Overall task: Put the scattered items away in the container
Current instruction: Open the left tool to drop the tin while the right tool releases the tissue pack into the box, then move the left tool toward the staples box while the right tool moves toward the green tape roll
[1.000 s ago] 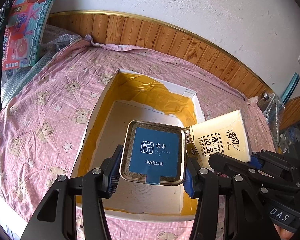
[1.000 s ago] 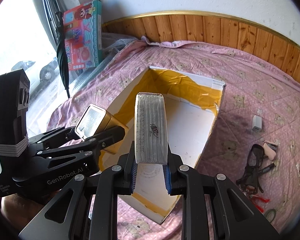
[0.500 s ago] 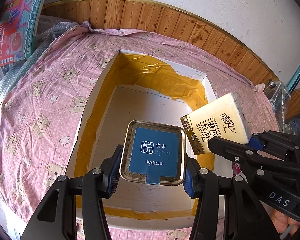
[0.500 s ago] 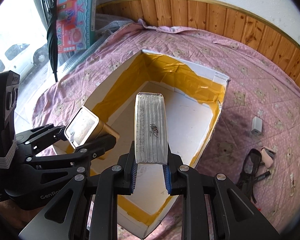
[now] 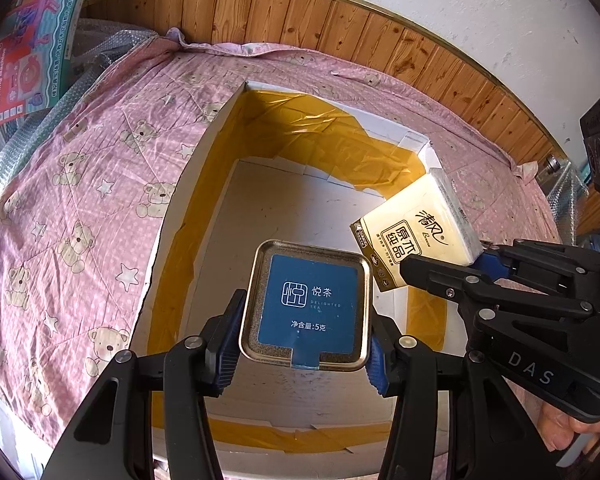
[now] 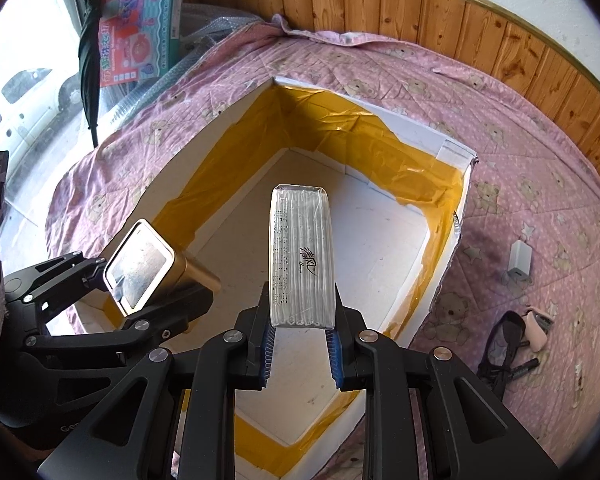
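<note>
The left gripper jaws clamp a tea tin and the right gripper jaws clamp a tissue pack, both above the open box.

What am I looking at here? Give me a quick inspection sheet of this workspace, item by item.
Surface: pink bear-print quilt, wrinkled, covering the whole work area.
Job's things: open white box with yellow tape inside, nothing seen on its floor; blue-labelled tea tin and tissue pack, both held above the box.
Clutter: white charger, black glasses, a pink item and a marker lie on the quilt right of the box.
Tongs: left tongs clamp the tin; right tongs clamp the tissue pack.
Cables: nothing seen.
Surroundings: wood-panelled wall, toy box, folded umbrella, bubble wrap.
</note>
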A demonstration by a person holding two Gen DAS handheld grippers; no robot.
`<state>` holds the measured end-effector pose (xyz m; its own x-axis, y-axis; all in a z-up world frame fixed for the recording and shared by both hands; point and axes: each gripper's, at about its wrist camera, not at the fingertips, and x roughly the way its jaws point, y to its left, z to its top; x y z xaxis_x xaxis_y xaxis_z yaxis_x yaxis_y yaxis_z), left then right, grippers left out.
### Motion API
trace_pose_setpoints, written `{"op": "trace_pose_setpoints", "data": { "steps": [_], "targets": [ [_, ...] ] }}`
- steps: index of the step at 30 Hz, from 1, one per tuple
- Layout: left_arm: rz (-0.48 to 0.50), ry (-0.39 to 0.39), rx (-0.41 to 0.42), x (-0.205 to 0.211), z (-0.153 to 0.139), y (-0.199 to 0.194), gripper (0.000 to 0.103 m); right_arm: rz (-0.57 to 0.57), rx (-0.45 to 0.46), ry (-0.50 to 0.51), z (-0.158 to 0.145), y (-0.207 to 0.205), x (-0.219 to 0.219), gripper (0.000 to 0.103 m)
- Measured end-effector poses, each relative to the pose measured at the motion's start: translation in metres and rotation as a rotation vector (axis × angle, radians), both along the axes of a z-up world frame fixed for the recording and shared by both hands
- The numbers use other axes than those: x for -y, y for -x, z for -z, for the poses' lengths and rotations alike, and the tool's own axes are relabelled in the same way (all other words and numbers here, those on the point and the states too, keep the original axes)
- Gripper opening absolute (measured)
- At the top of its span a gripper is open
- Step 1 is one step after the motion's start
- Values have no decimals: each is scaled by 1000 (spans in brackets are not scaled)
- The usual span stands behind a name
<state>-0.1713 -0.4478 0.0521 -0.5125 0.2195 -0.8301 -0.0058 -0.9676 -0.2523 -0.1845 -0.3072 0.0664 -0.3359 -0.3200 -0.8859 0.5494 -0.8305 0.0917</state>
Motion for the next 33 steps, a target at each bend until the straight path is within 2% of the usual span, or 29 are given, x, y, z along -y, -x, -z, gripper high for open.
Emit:
{"op": "trace_pose_setpoints", "data": {
  "steps": [6,11,16,33],
  "targets": [
    [-9,14,11,0,2,4,53,9,14,0,6,2,0,26],
    [2,49,52,-3,10,7,54,34,15,11,7,0,-3,29],
    [-6,54,46,-4,6,1,54,49,21,43,6,-10,-10,29],
    [-2,63,24,-21,-15,-22,54,66,-49,105,-23,-44,-33,29]
  ]
}}
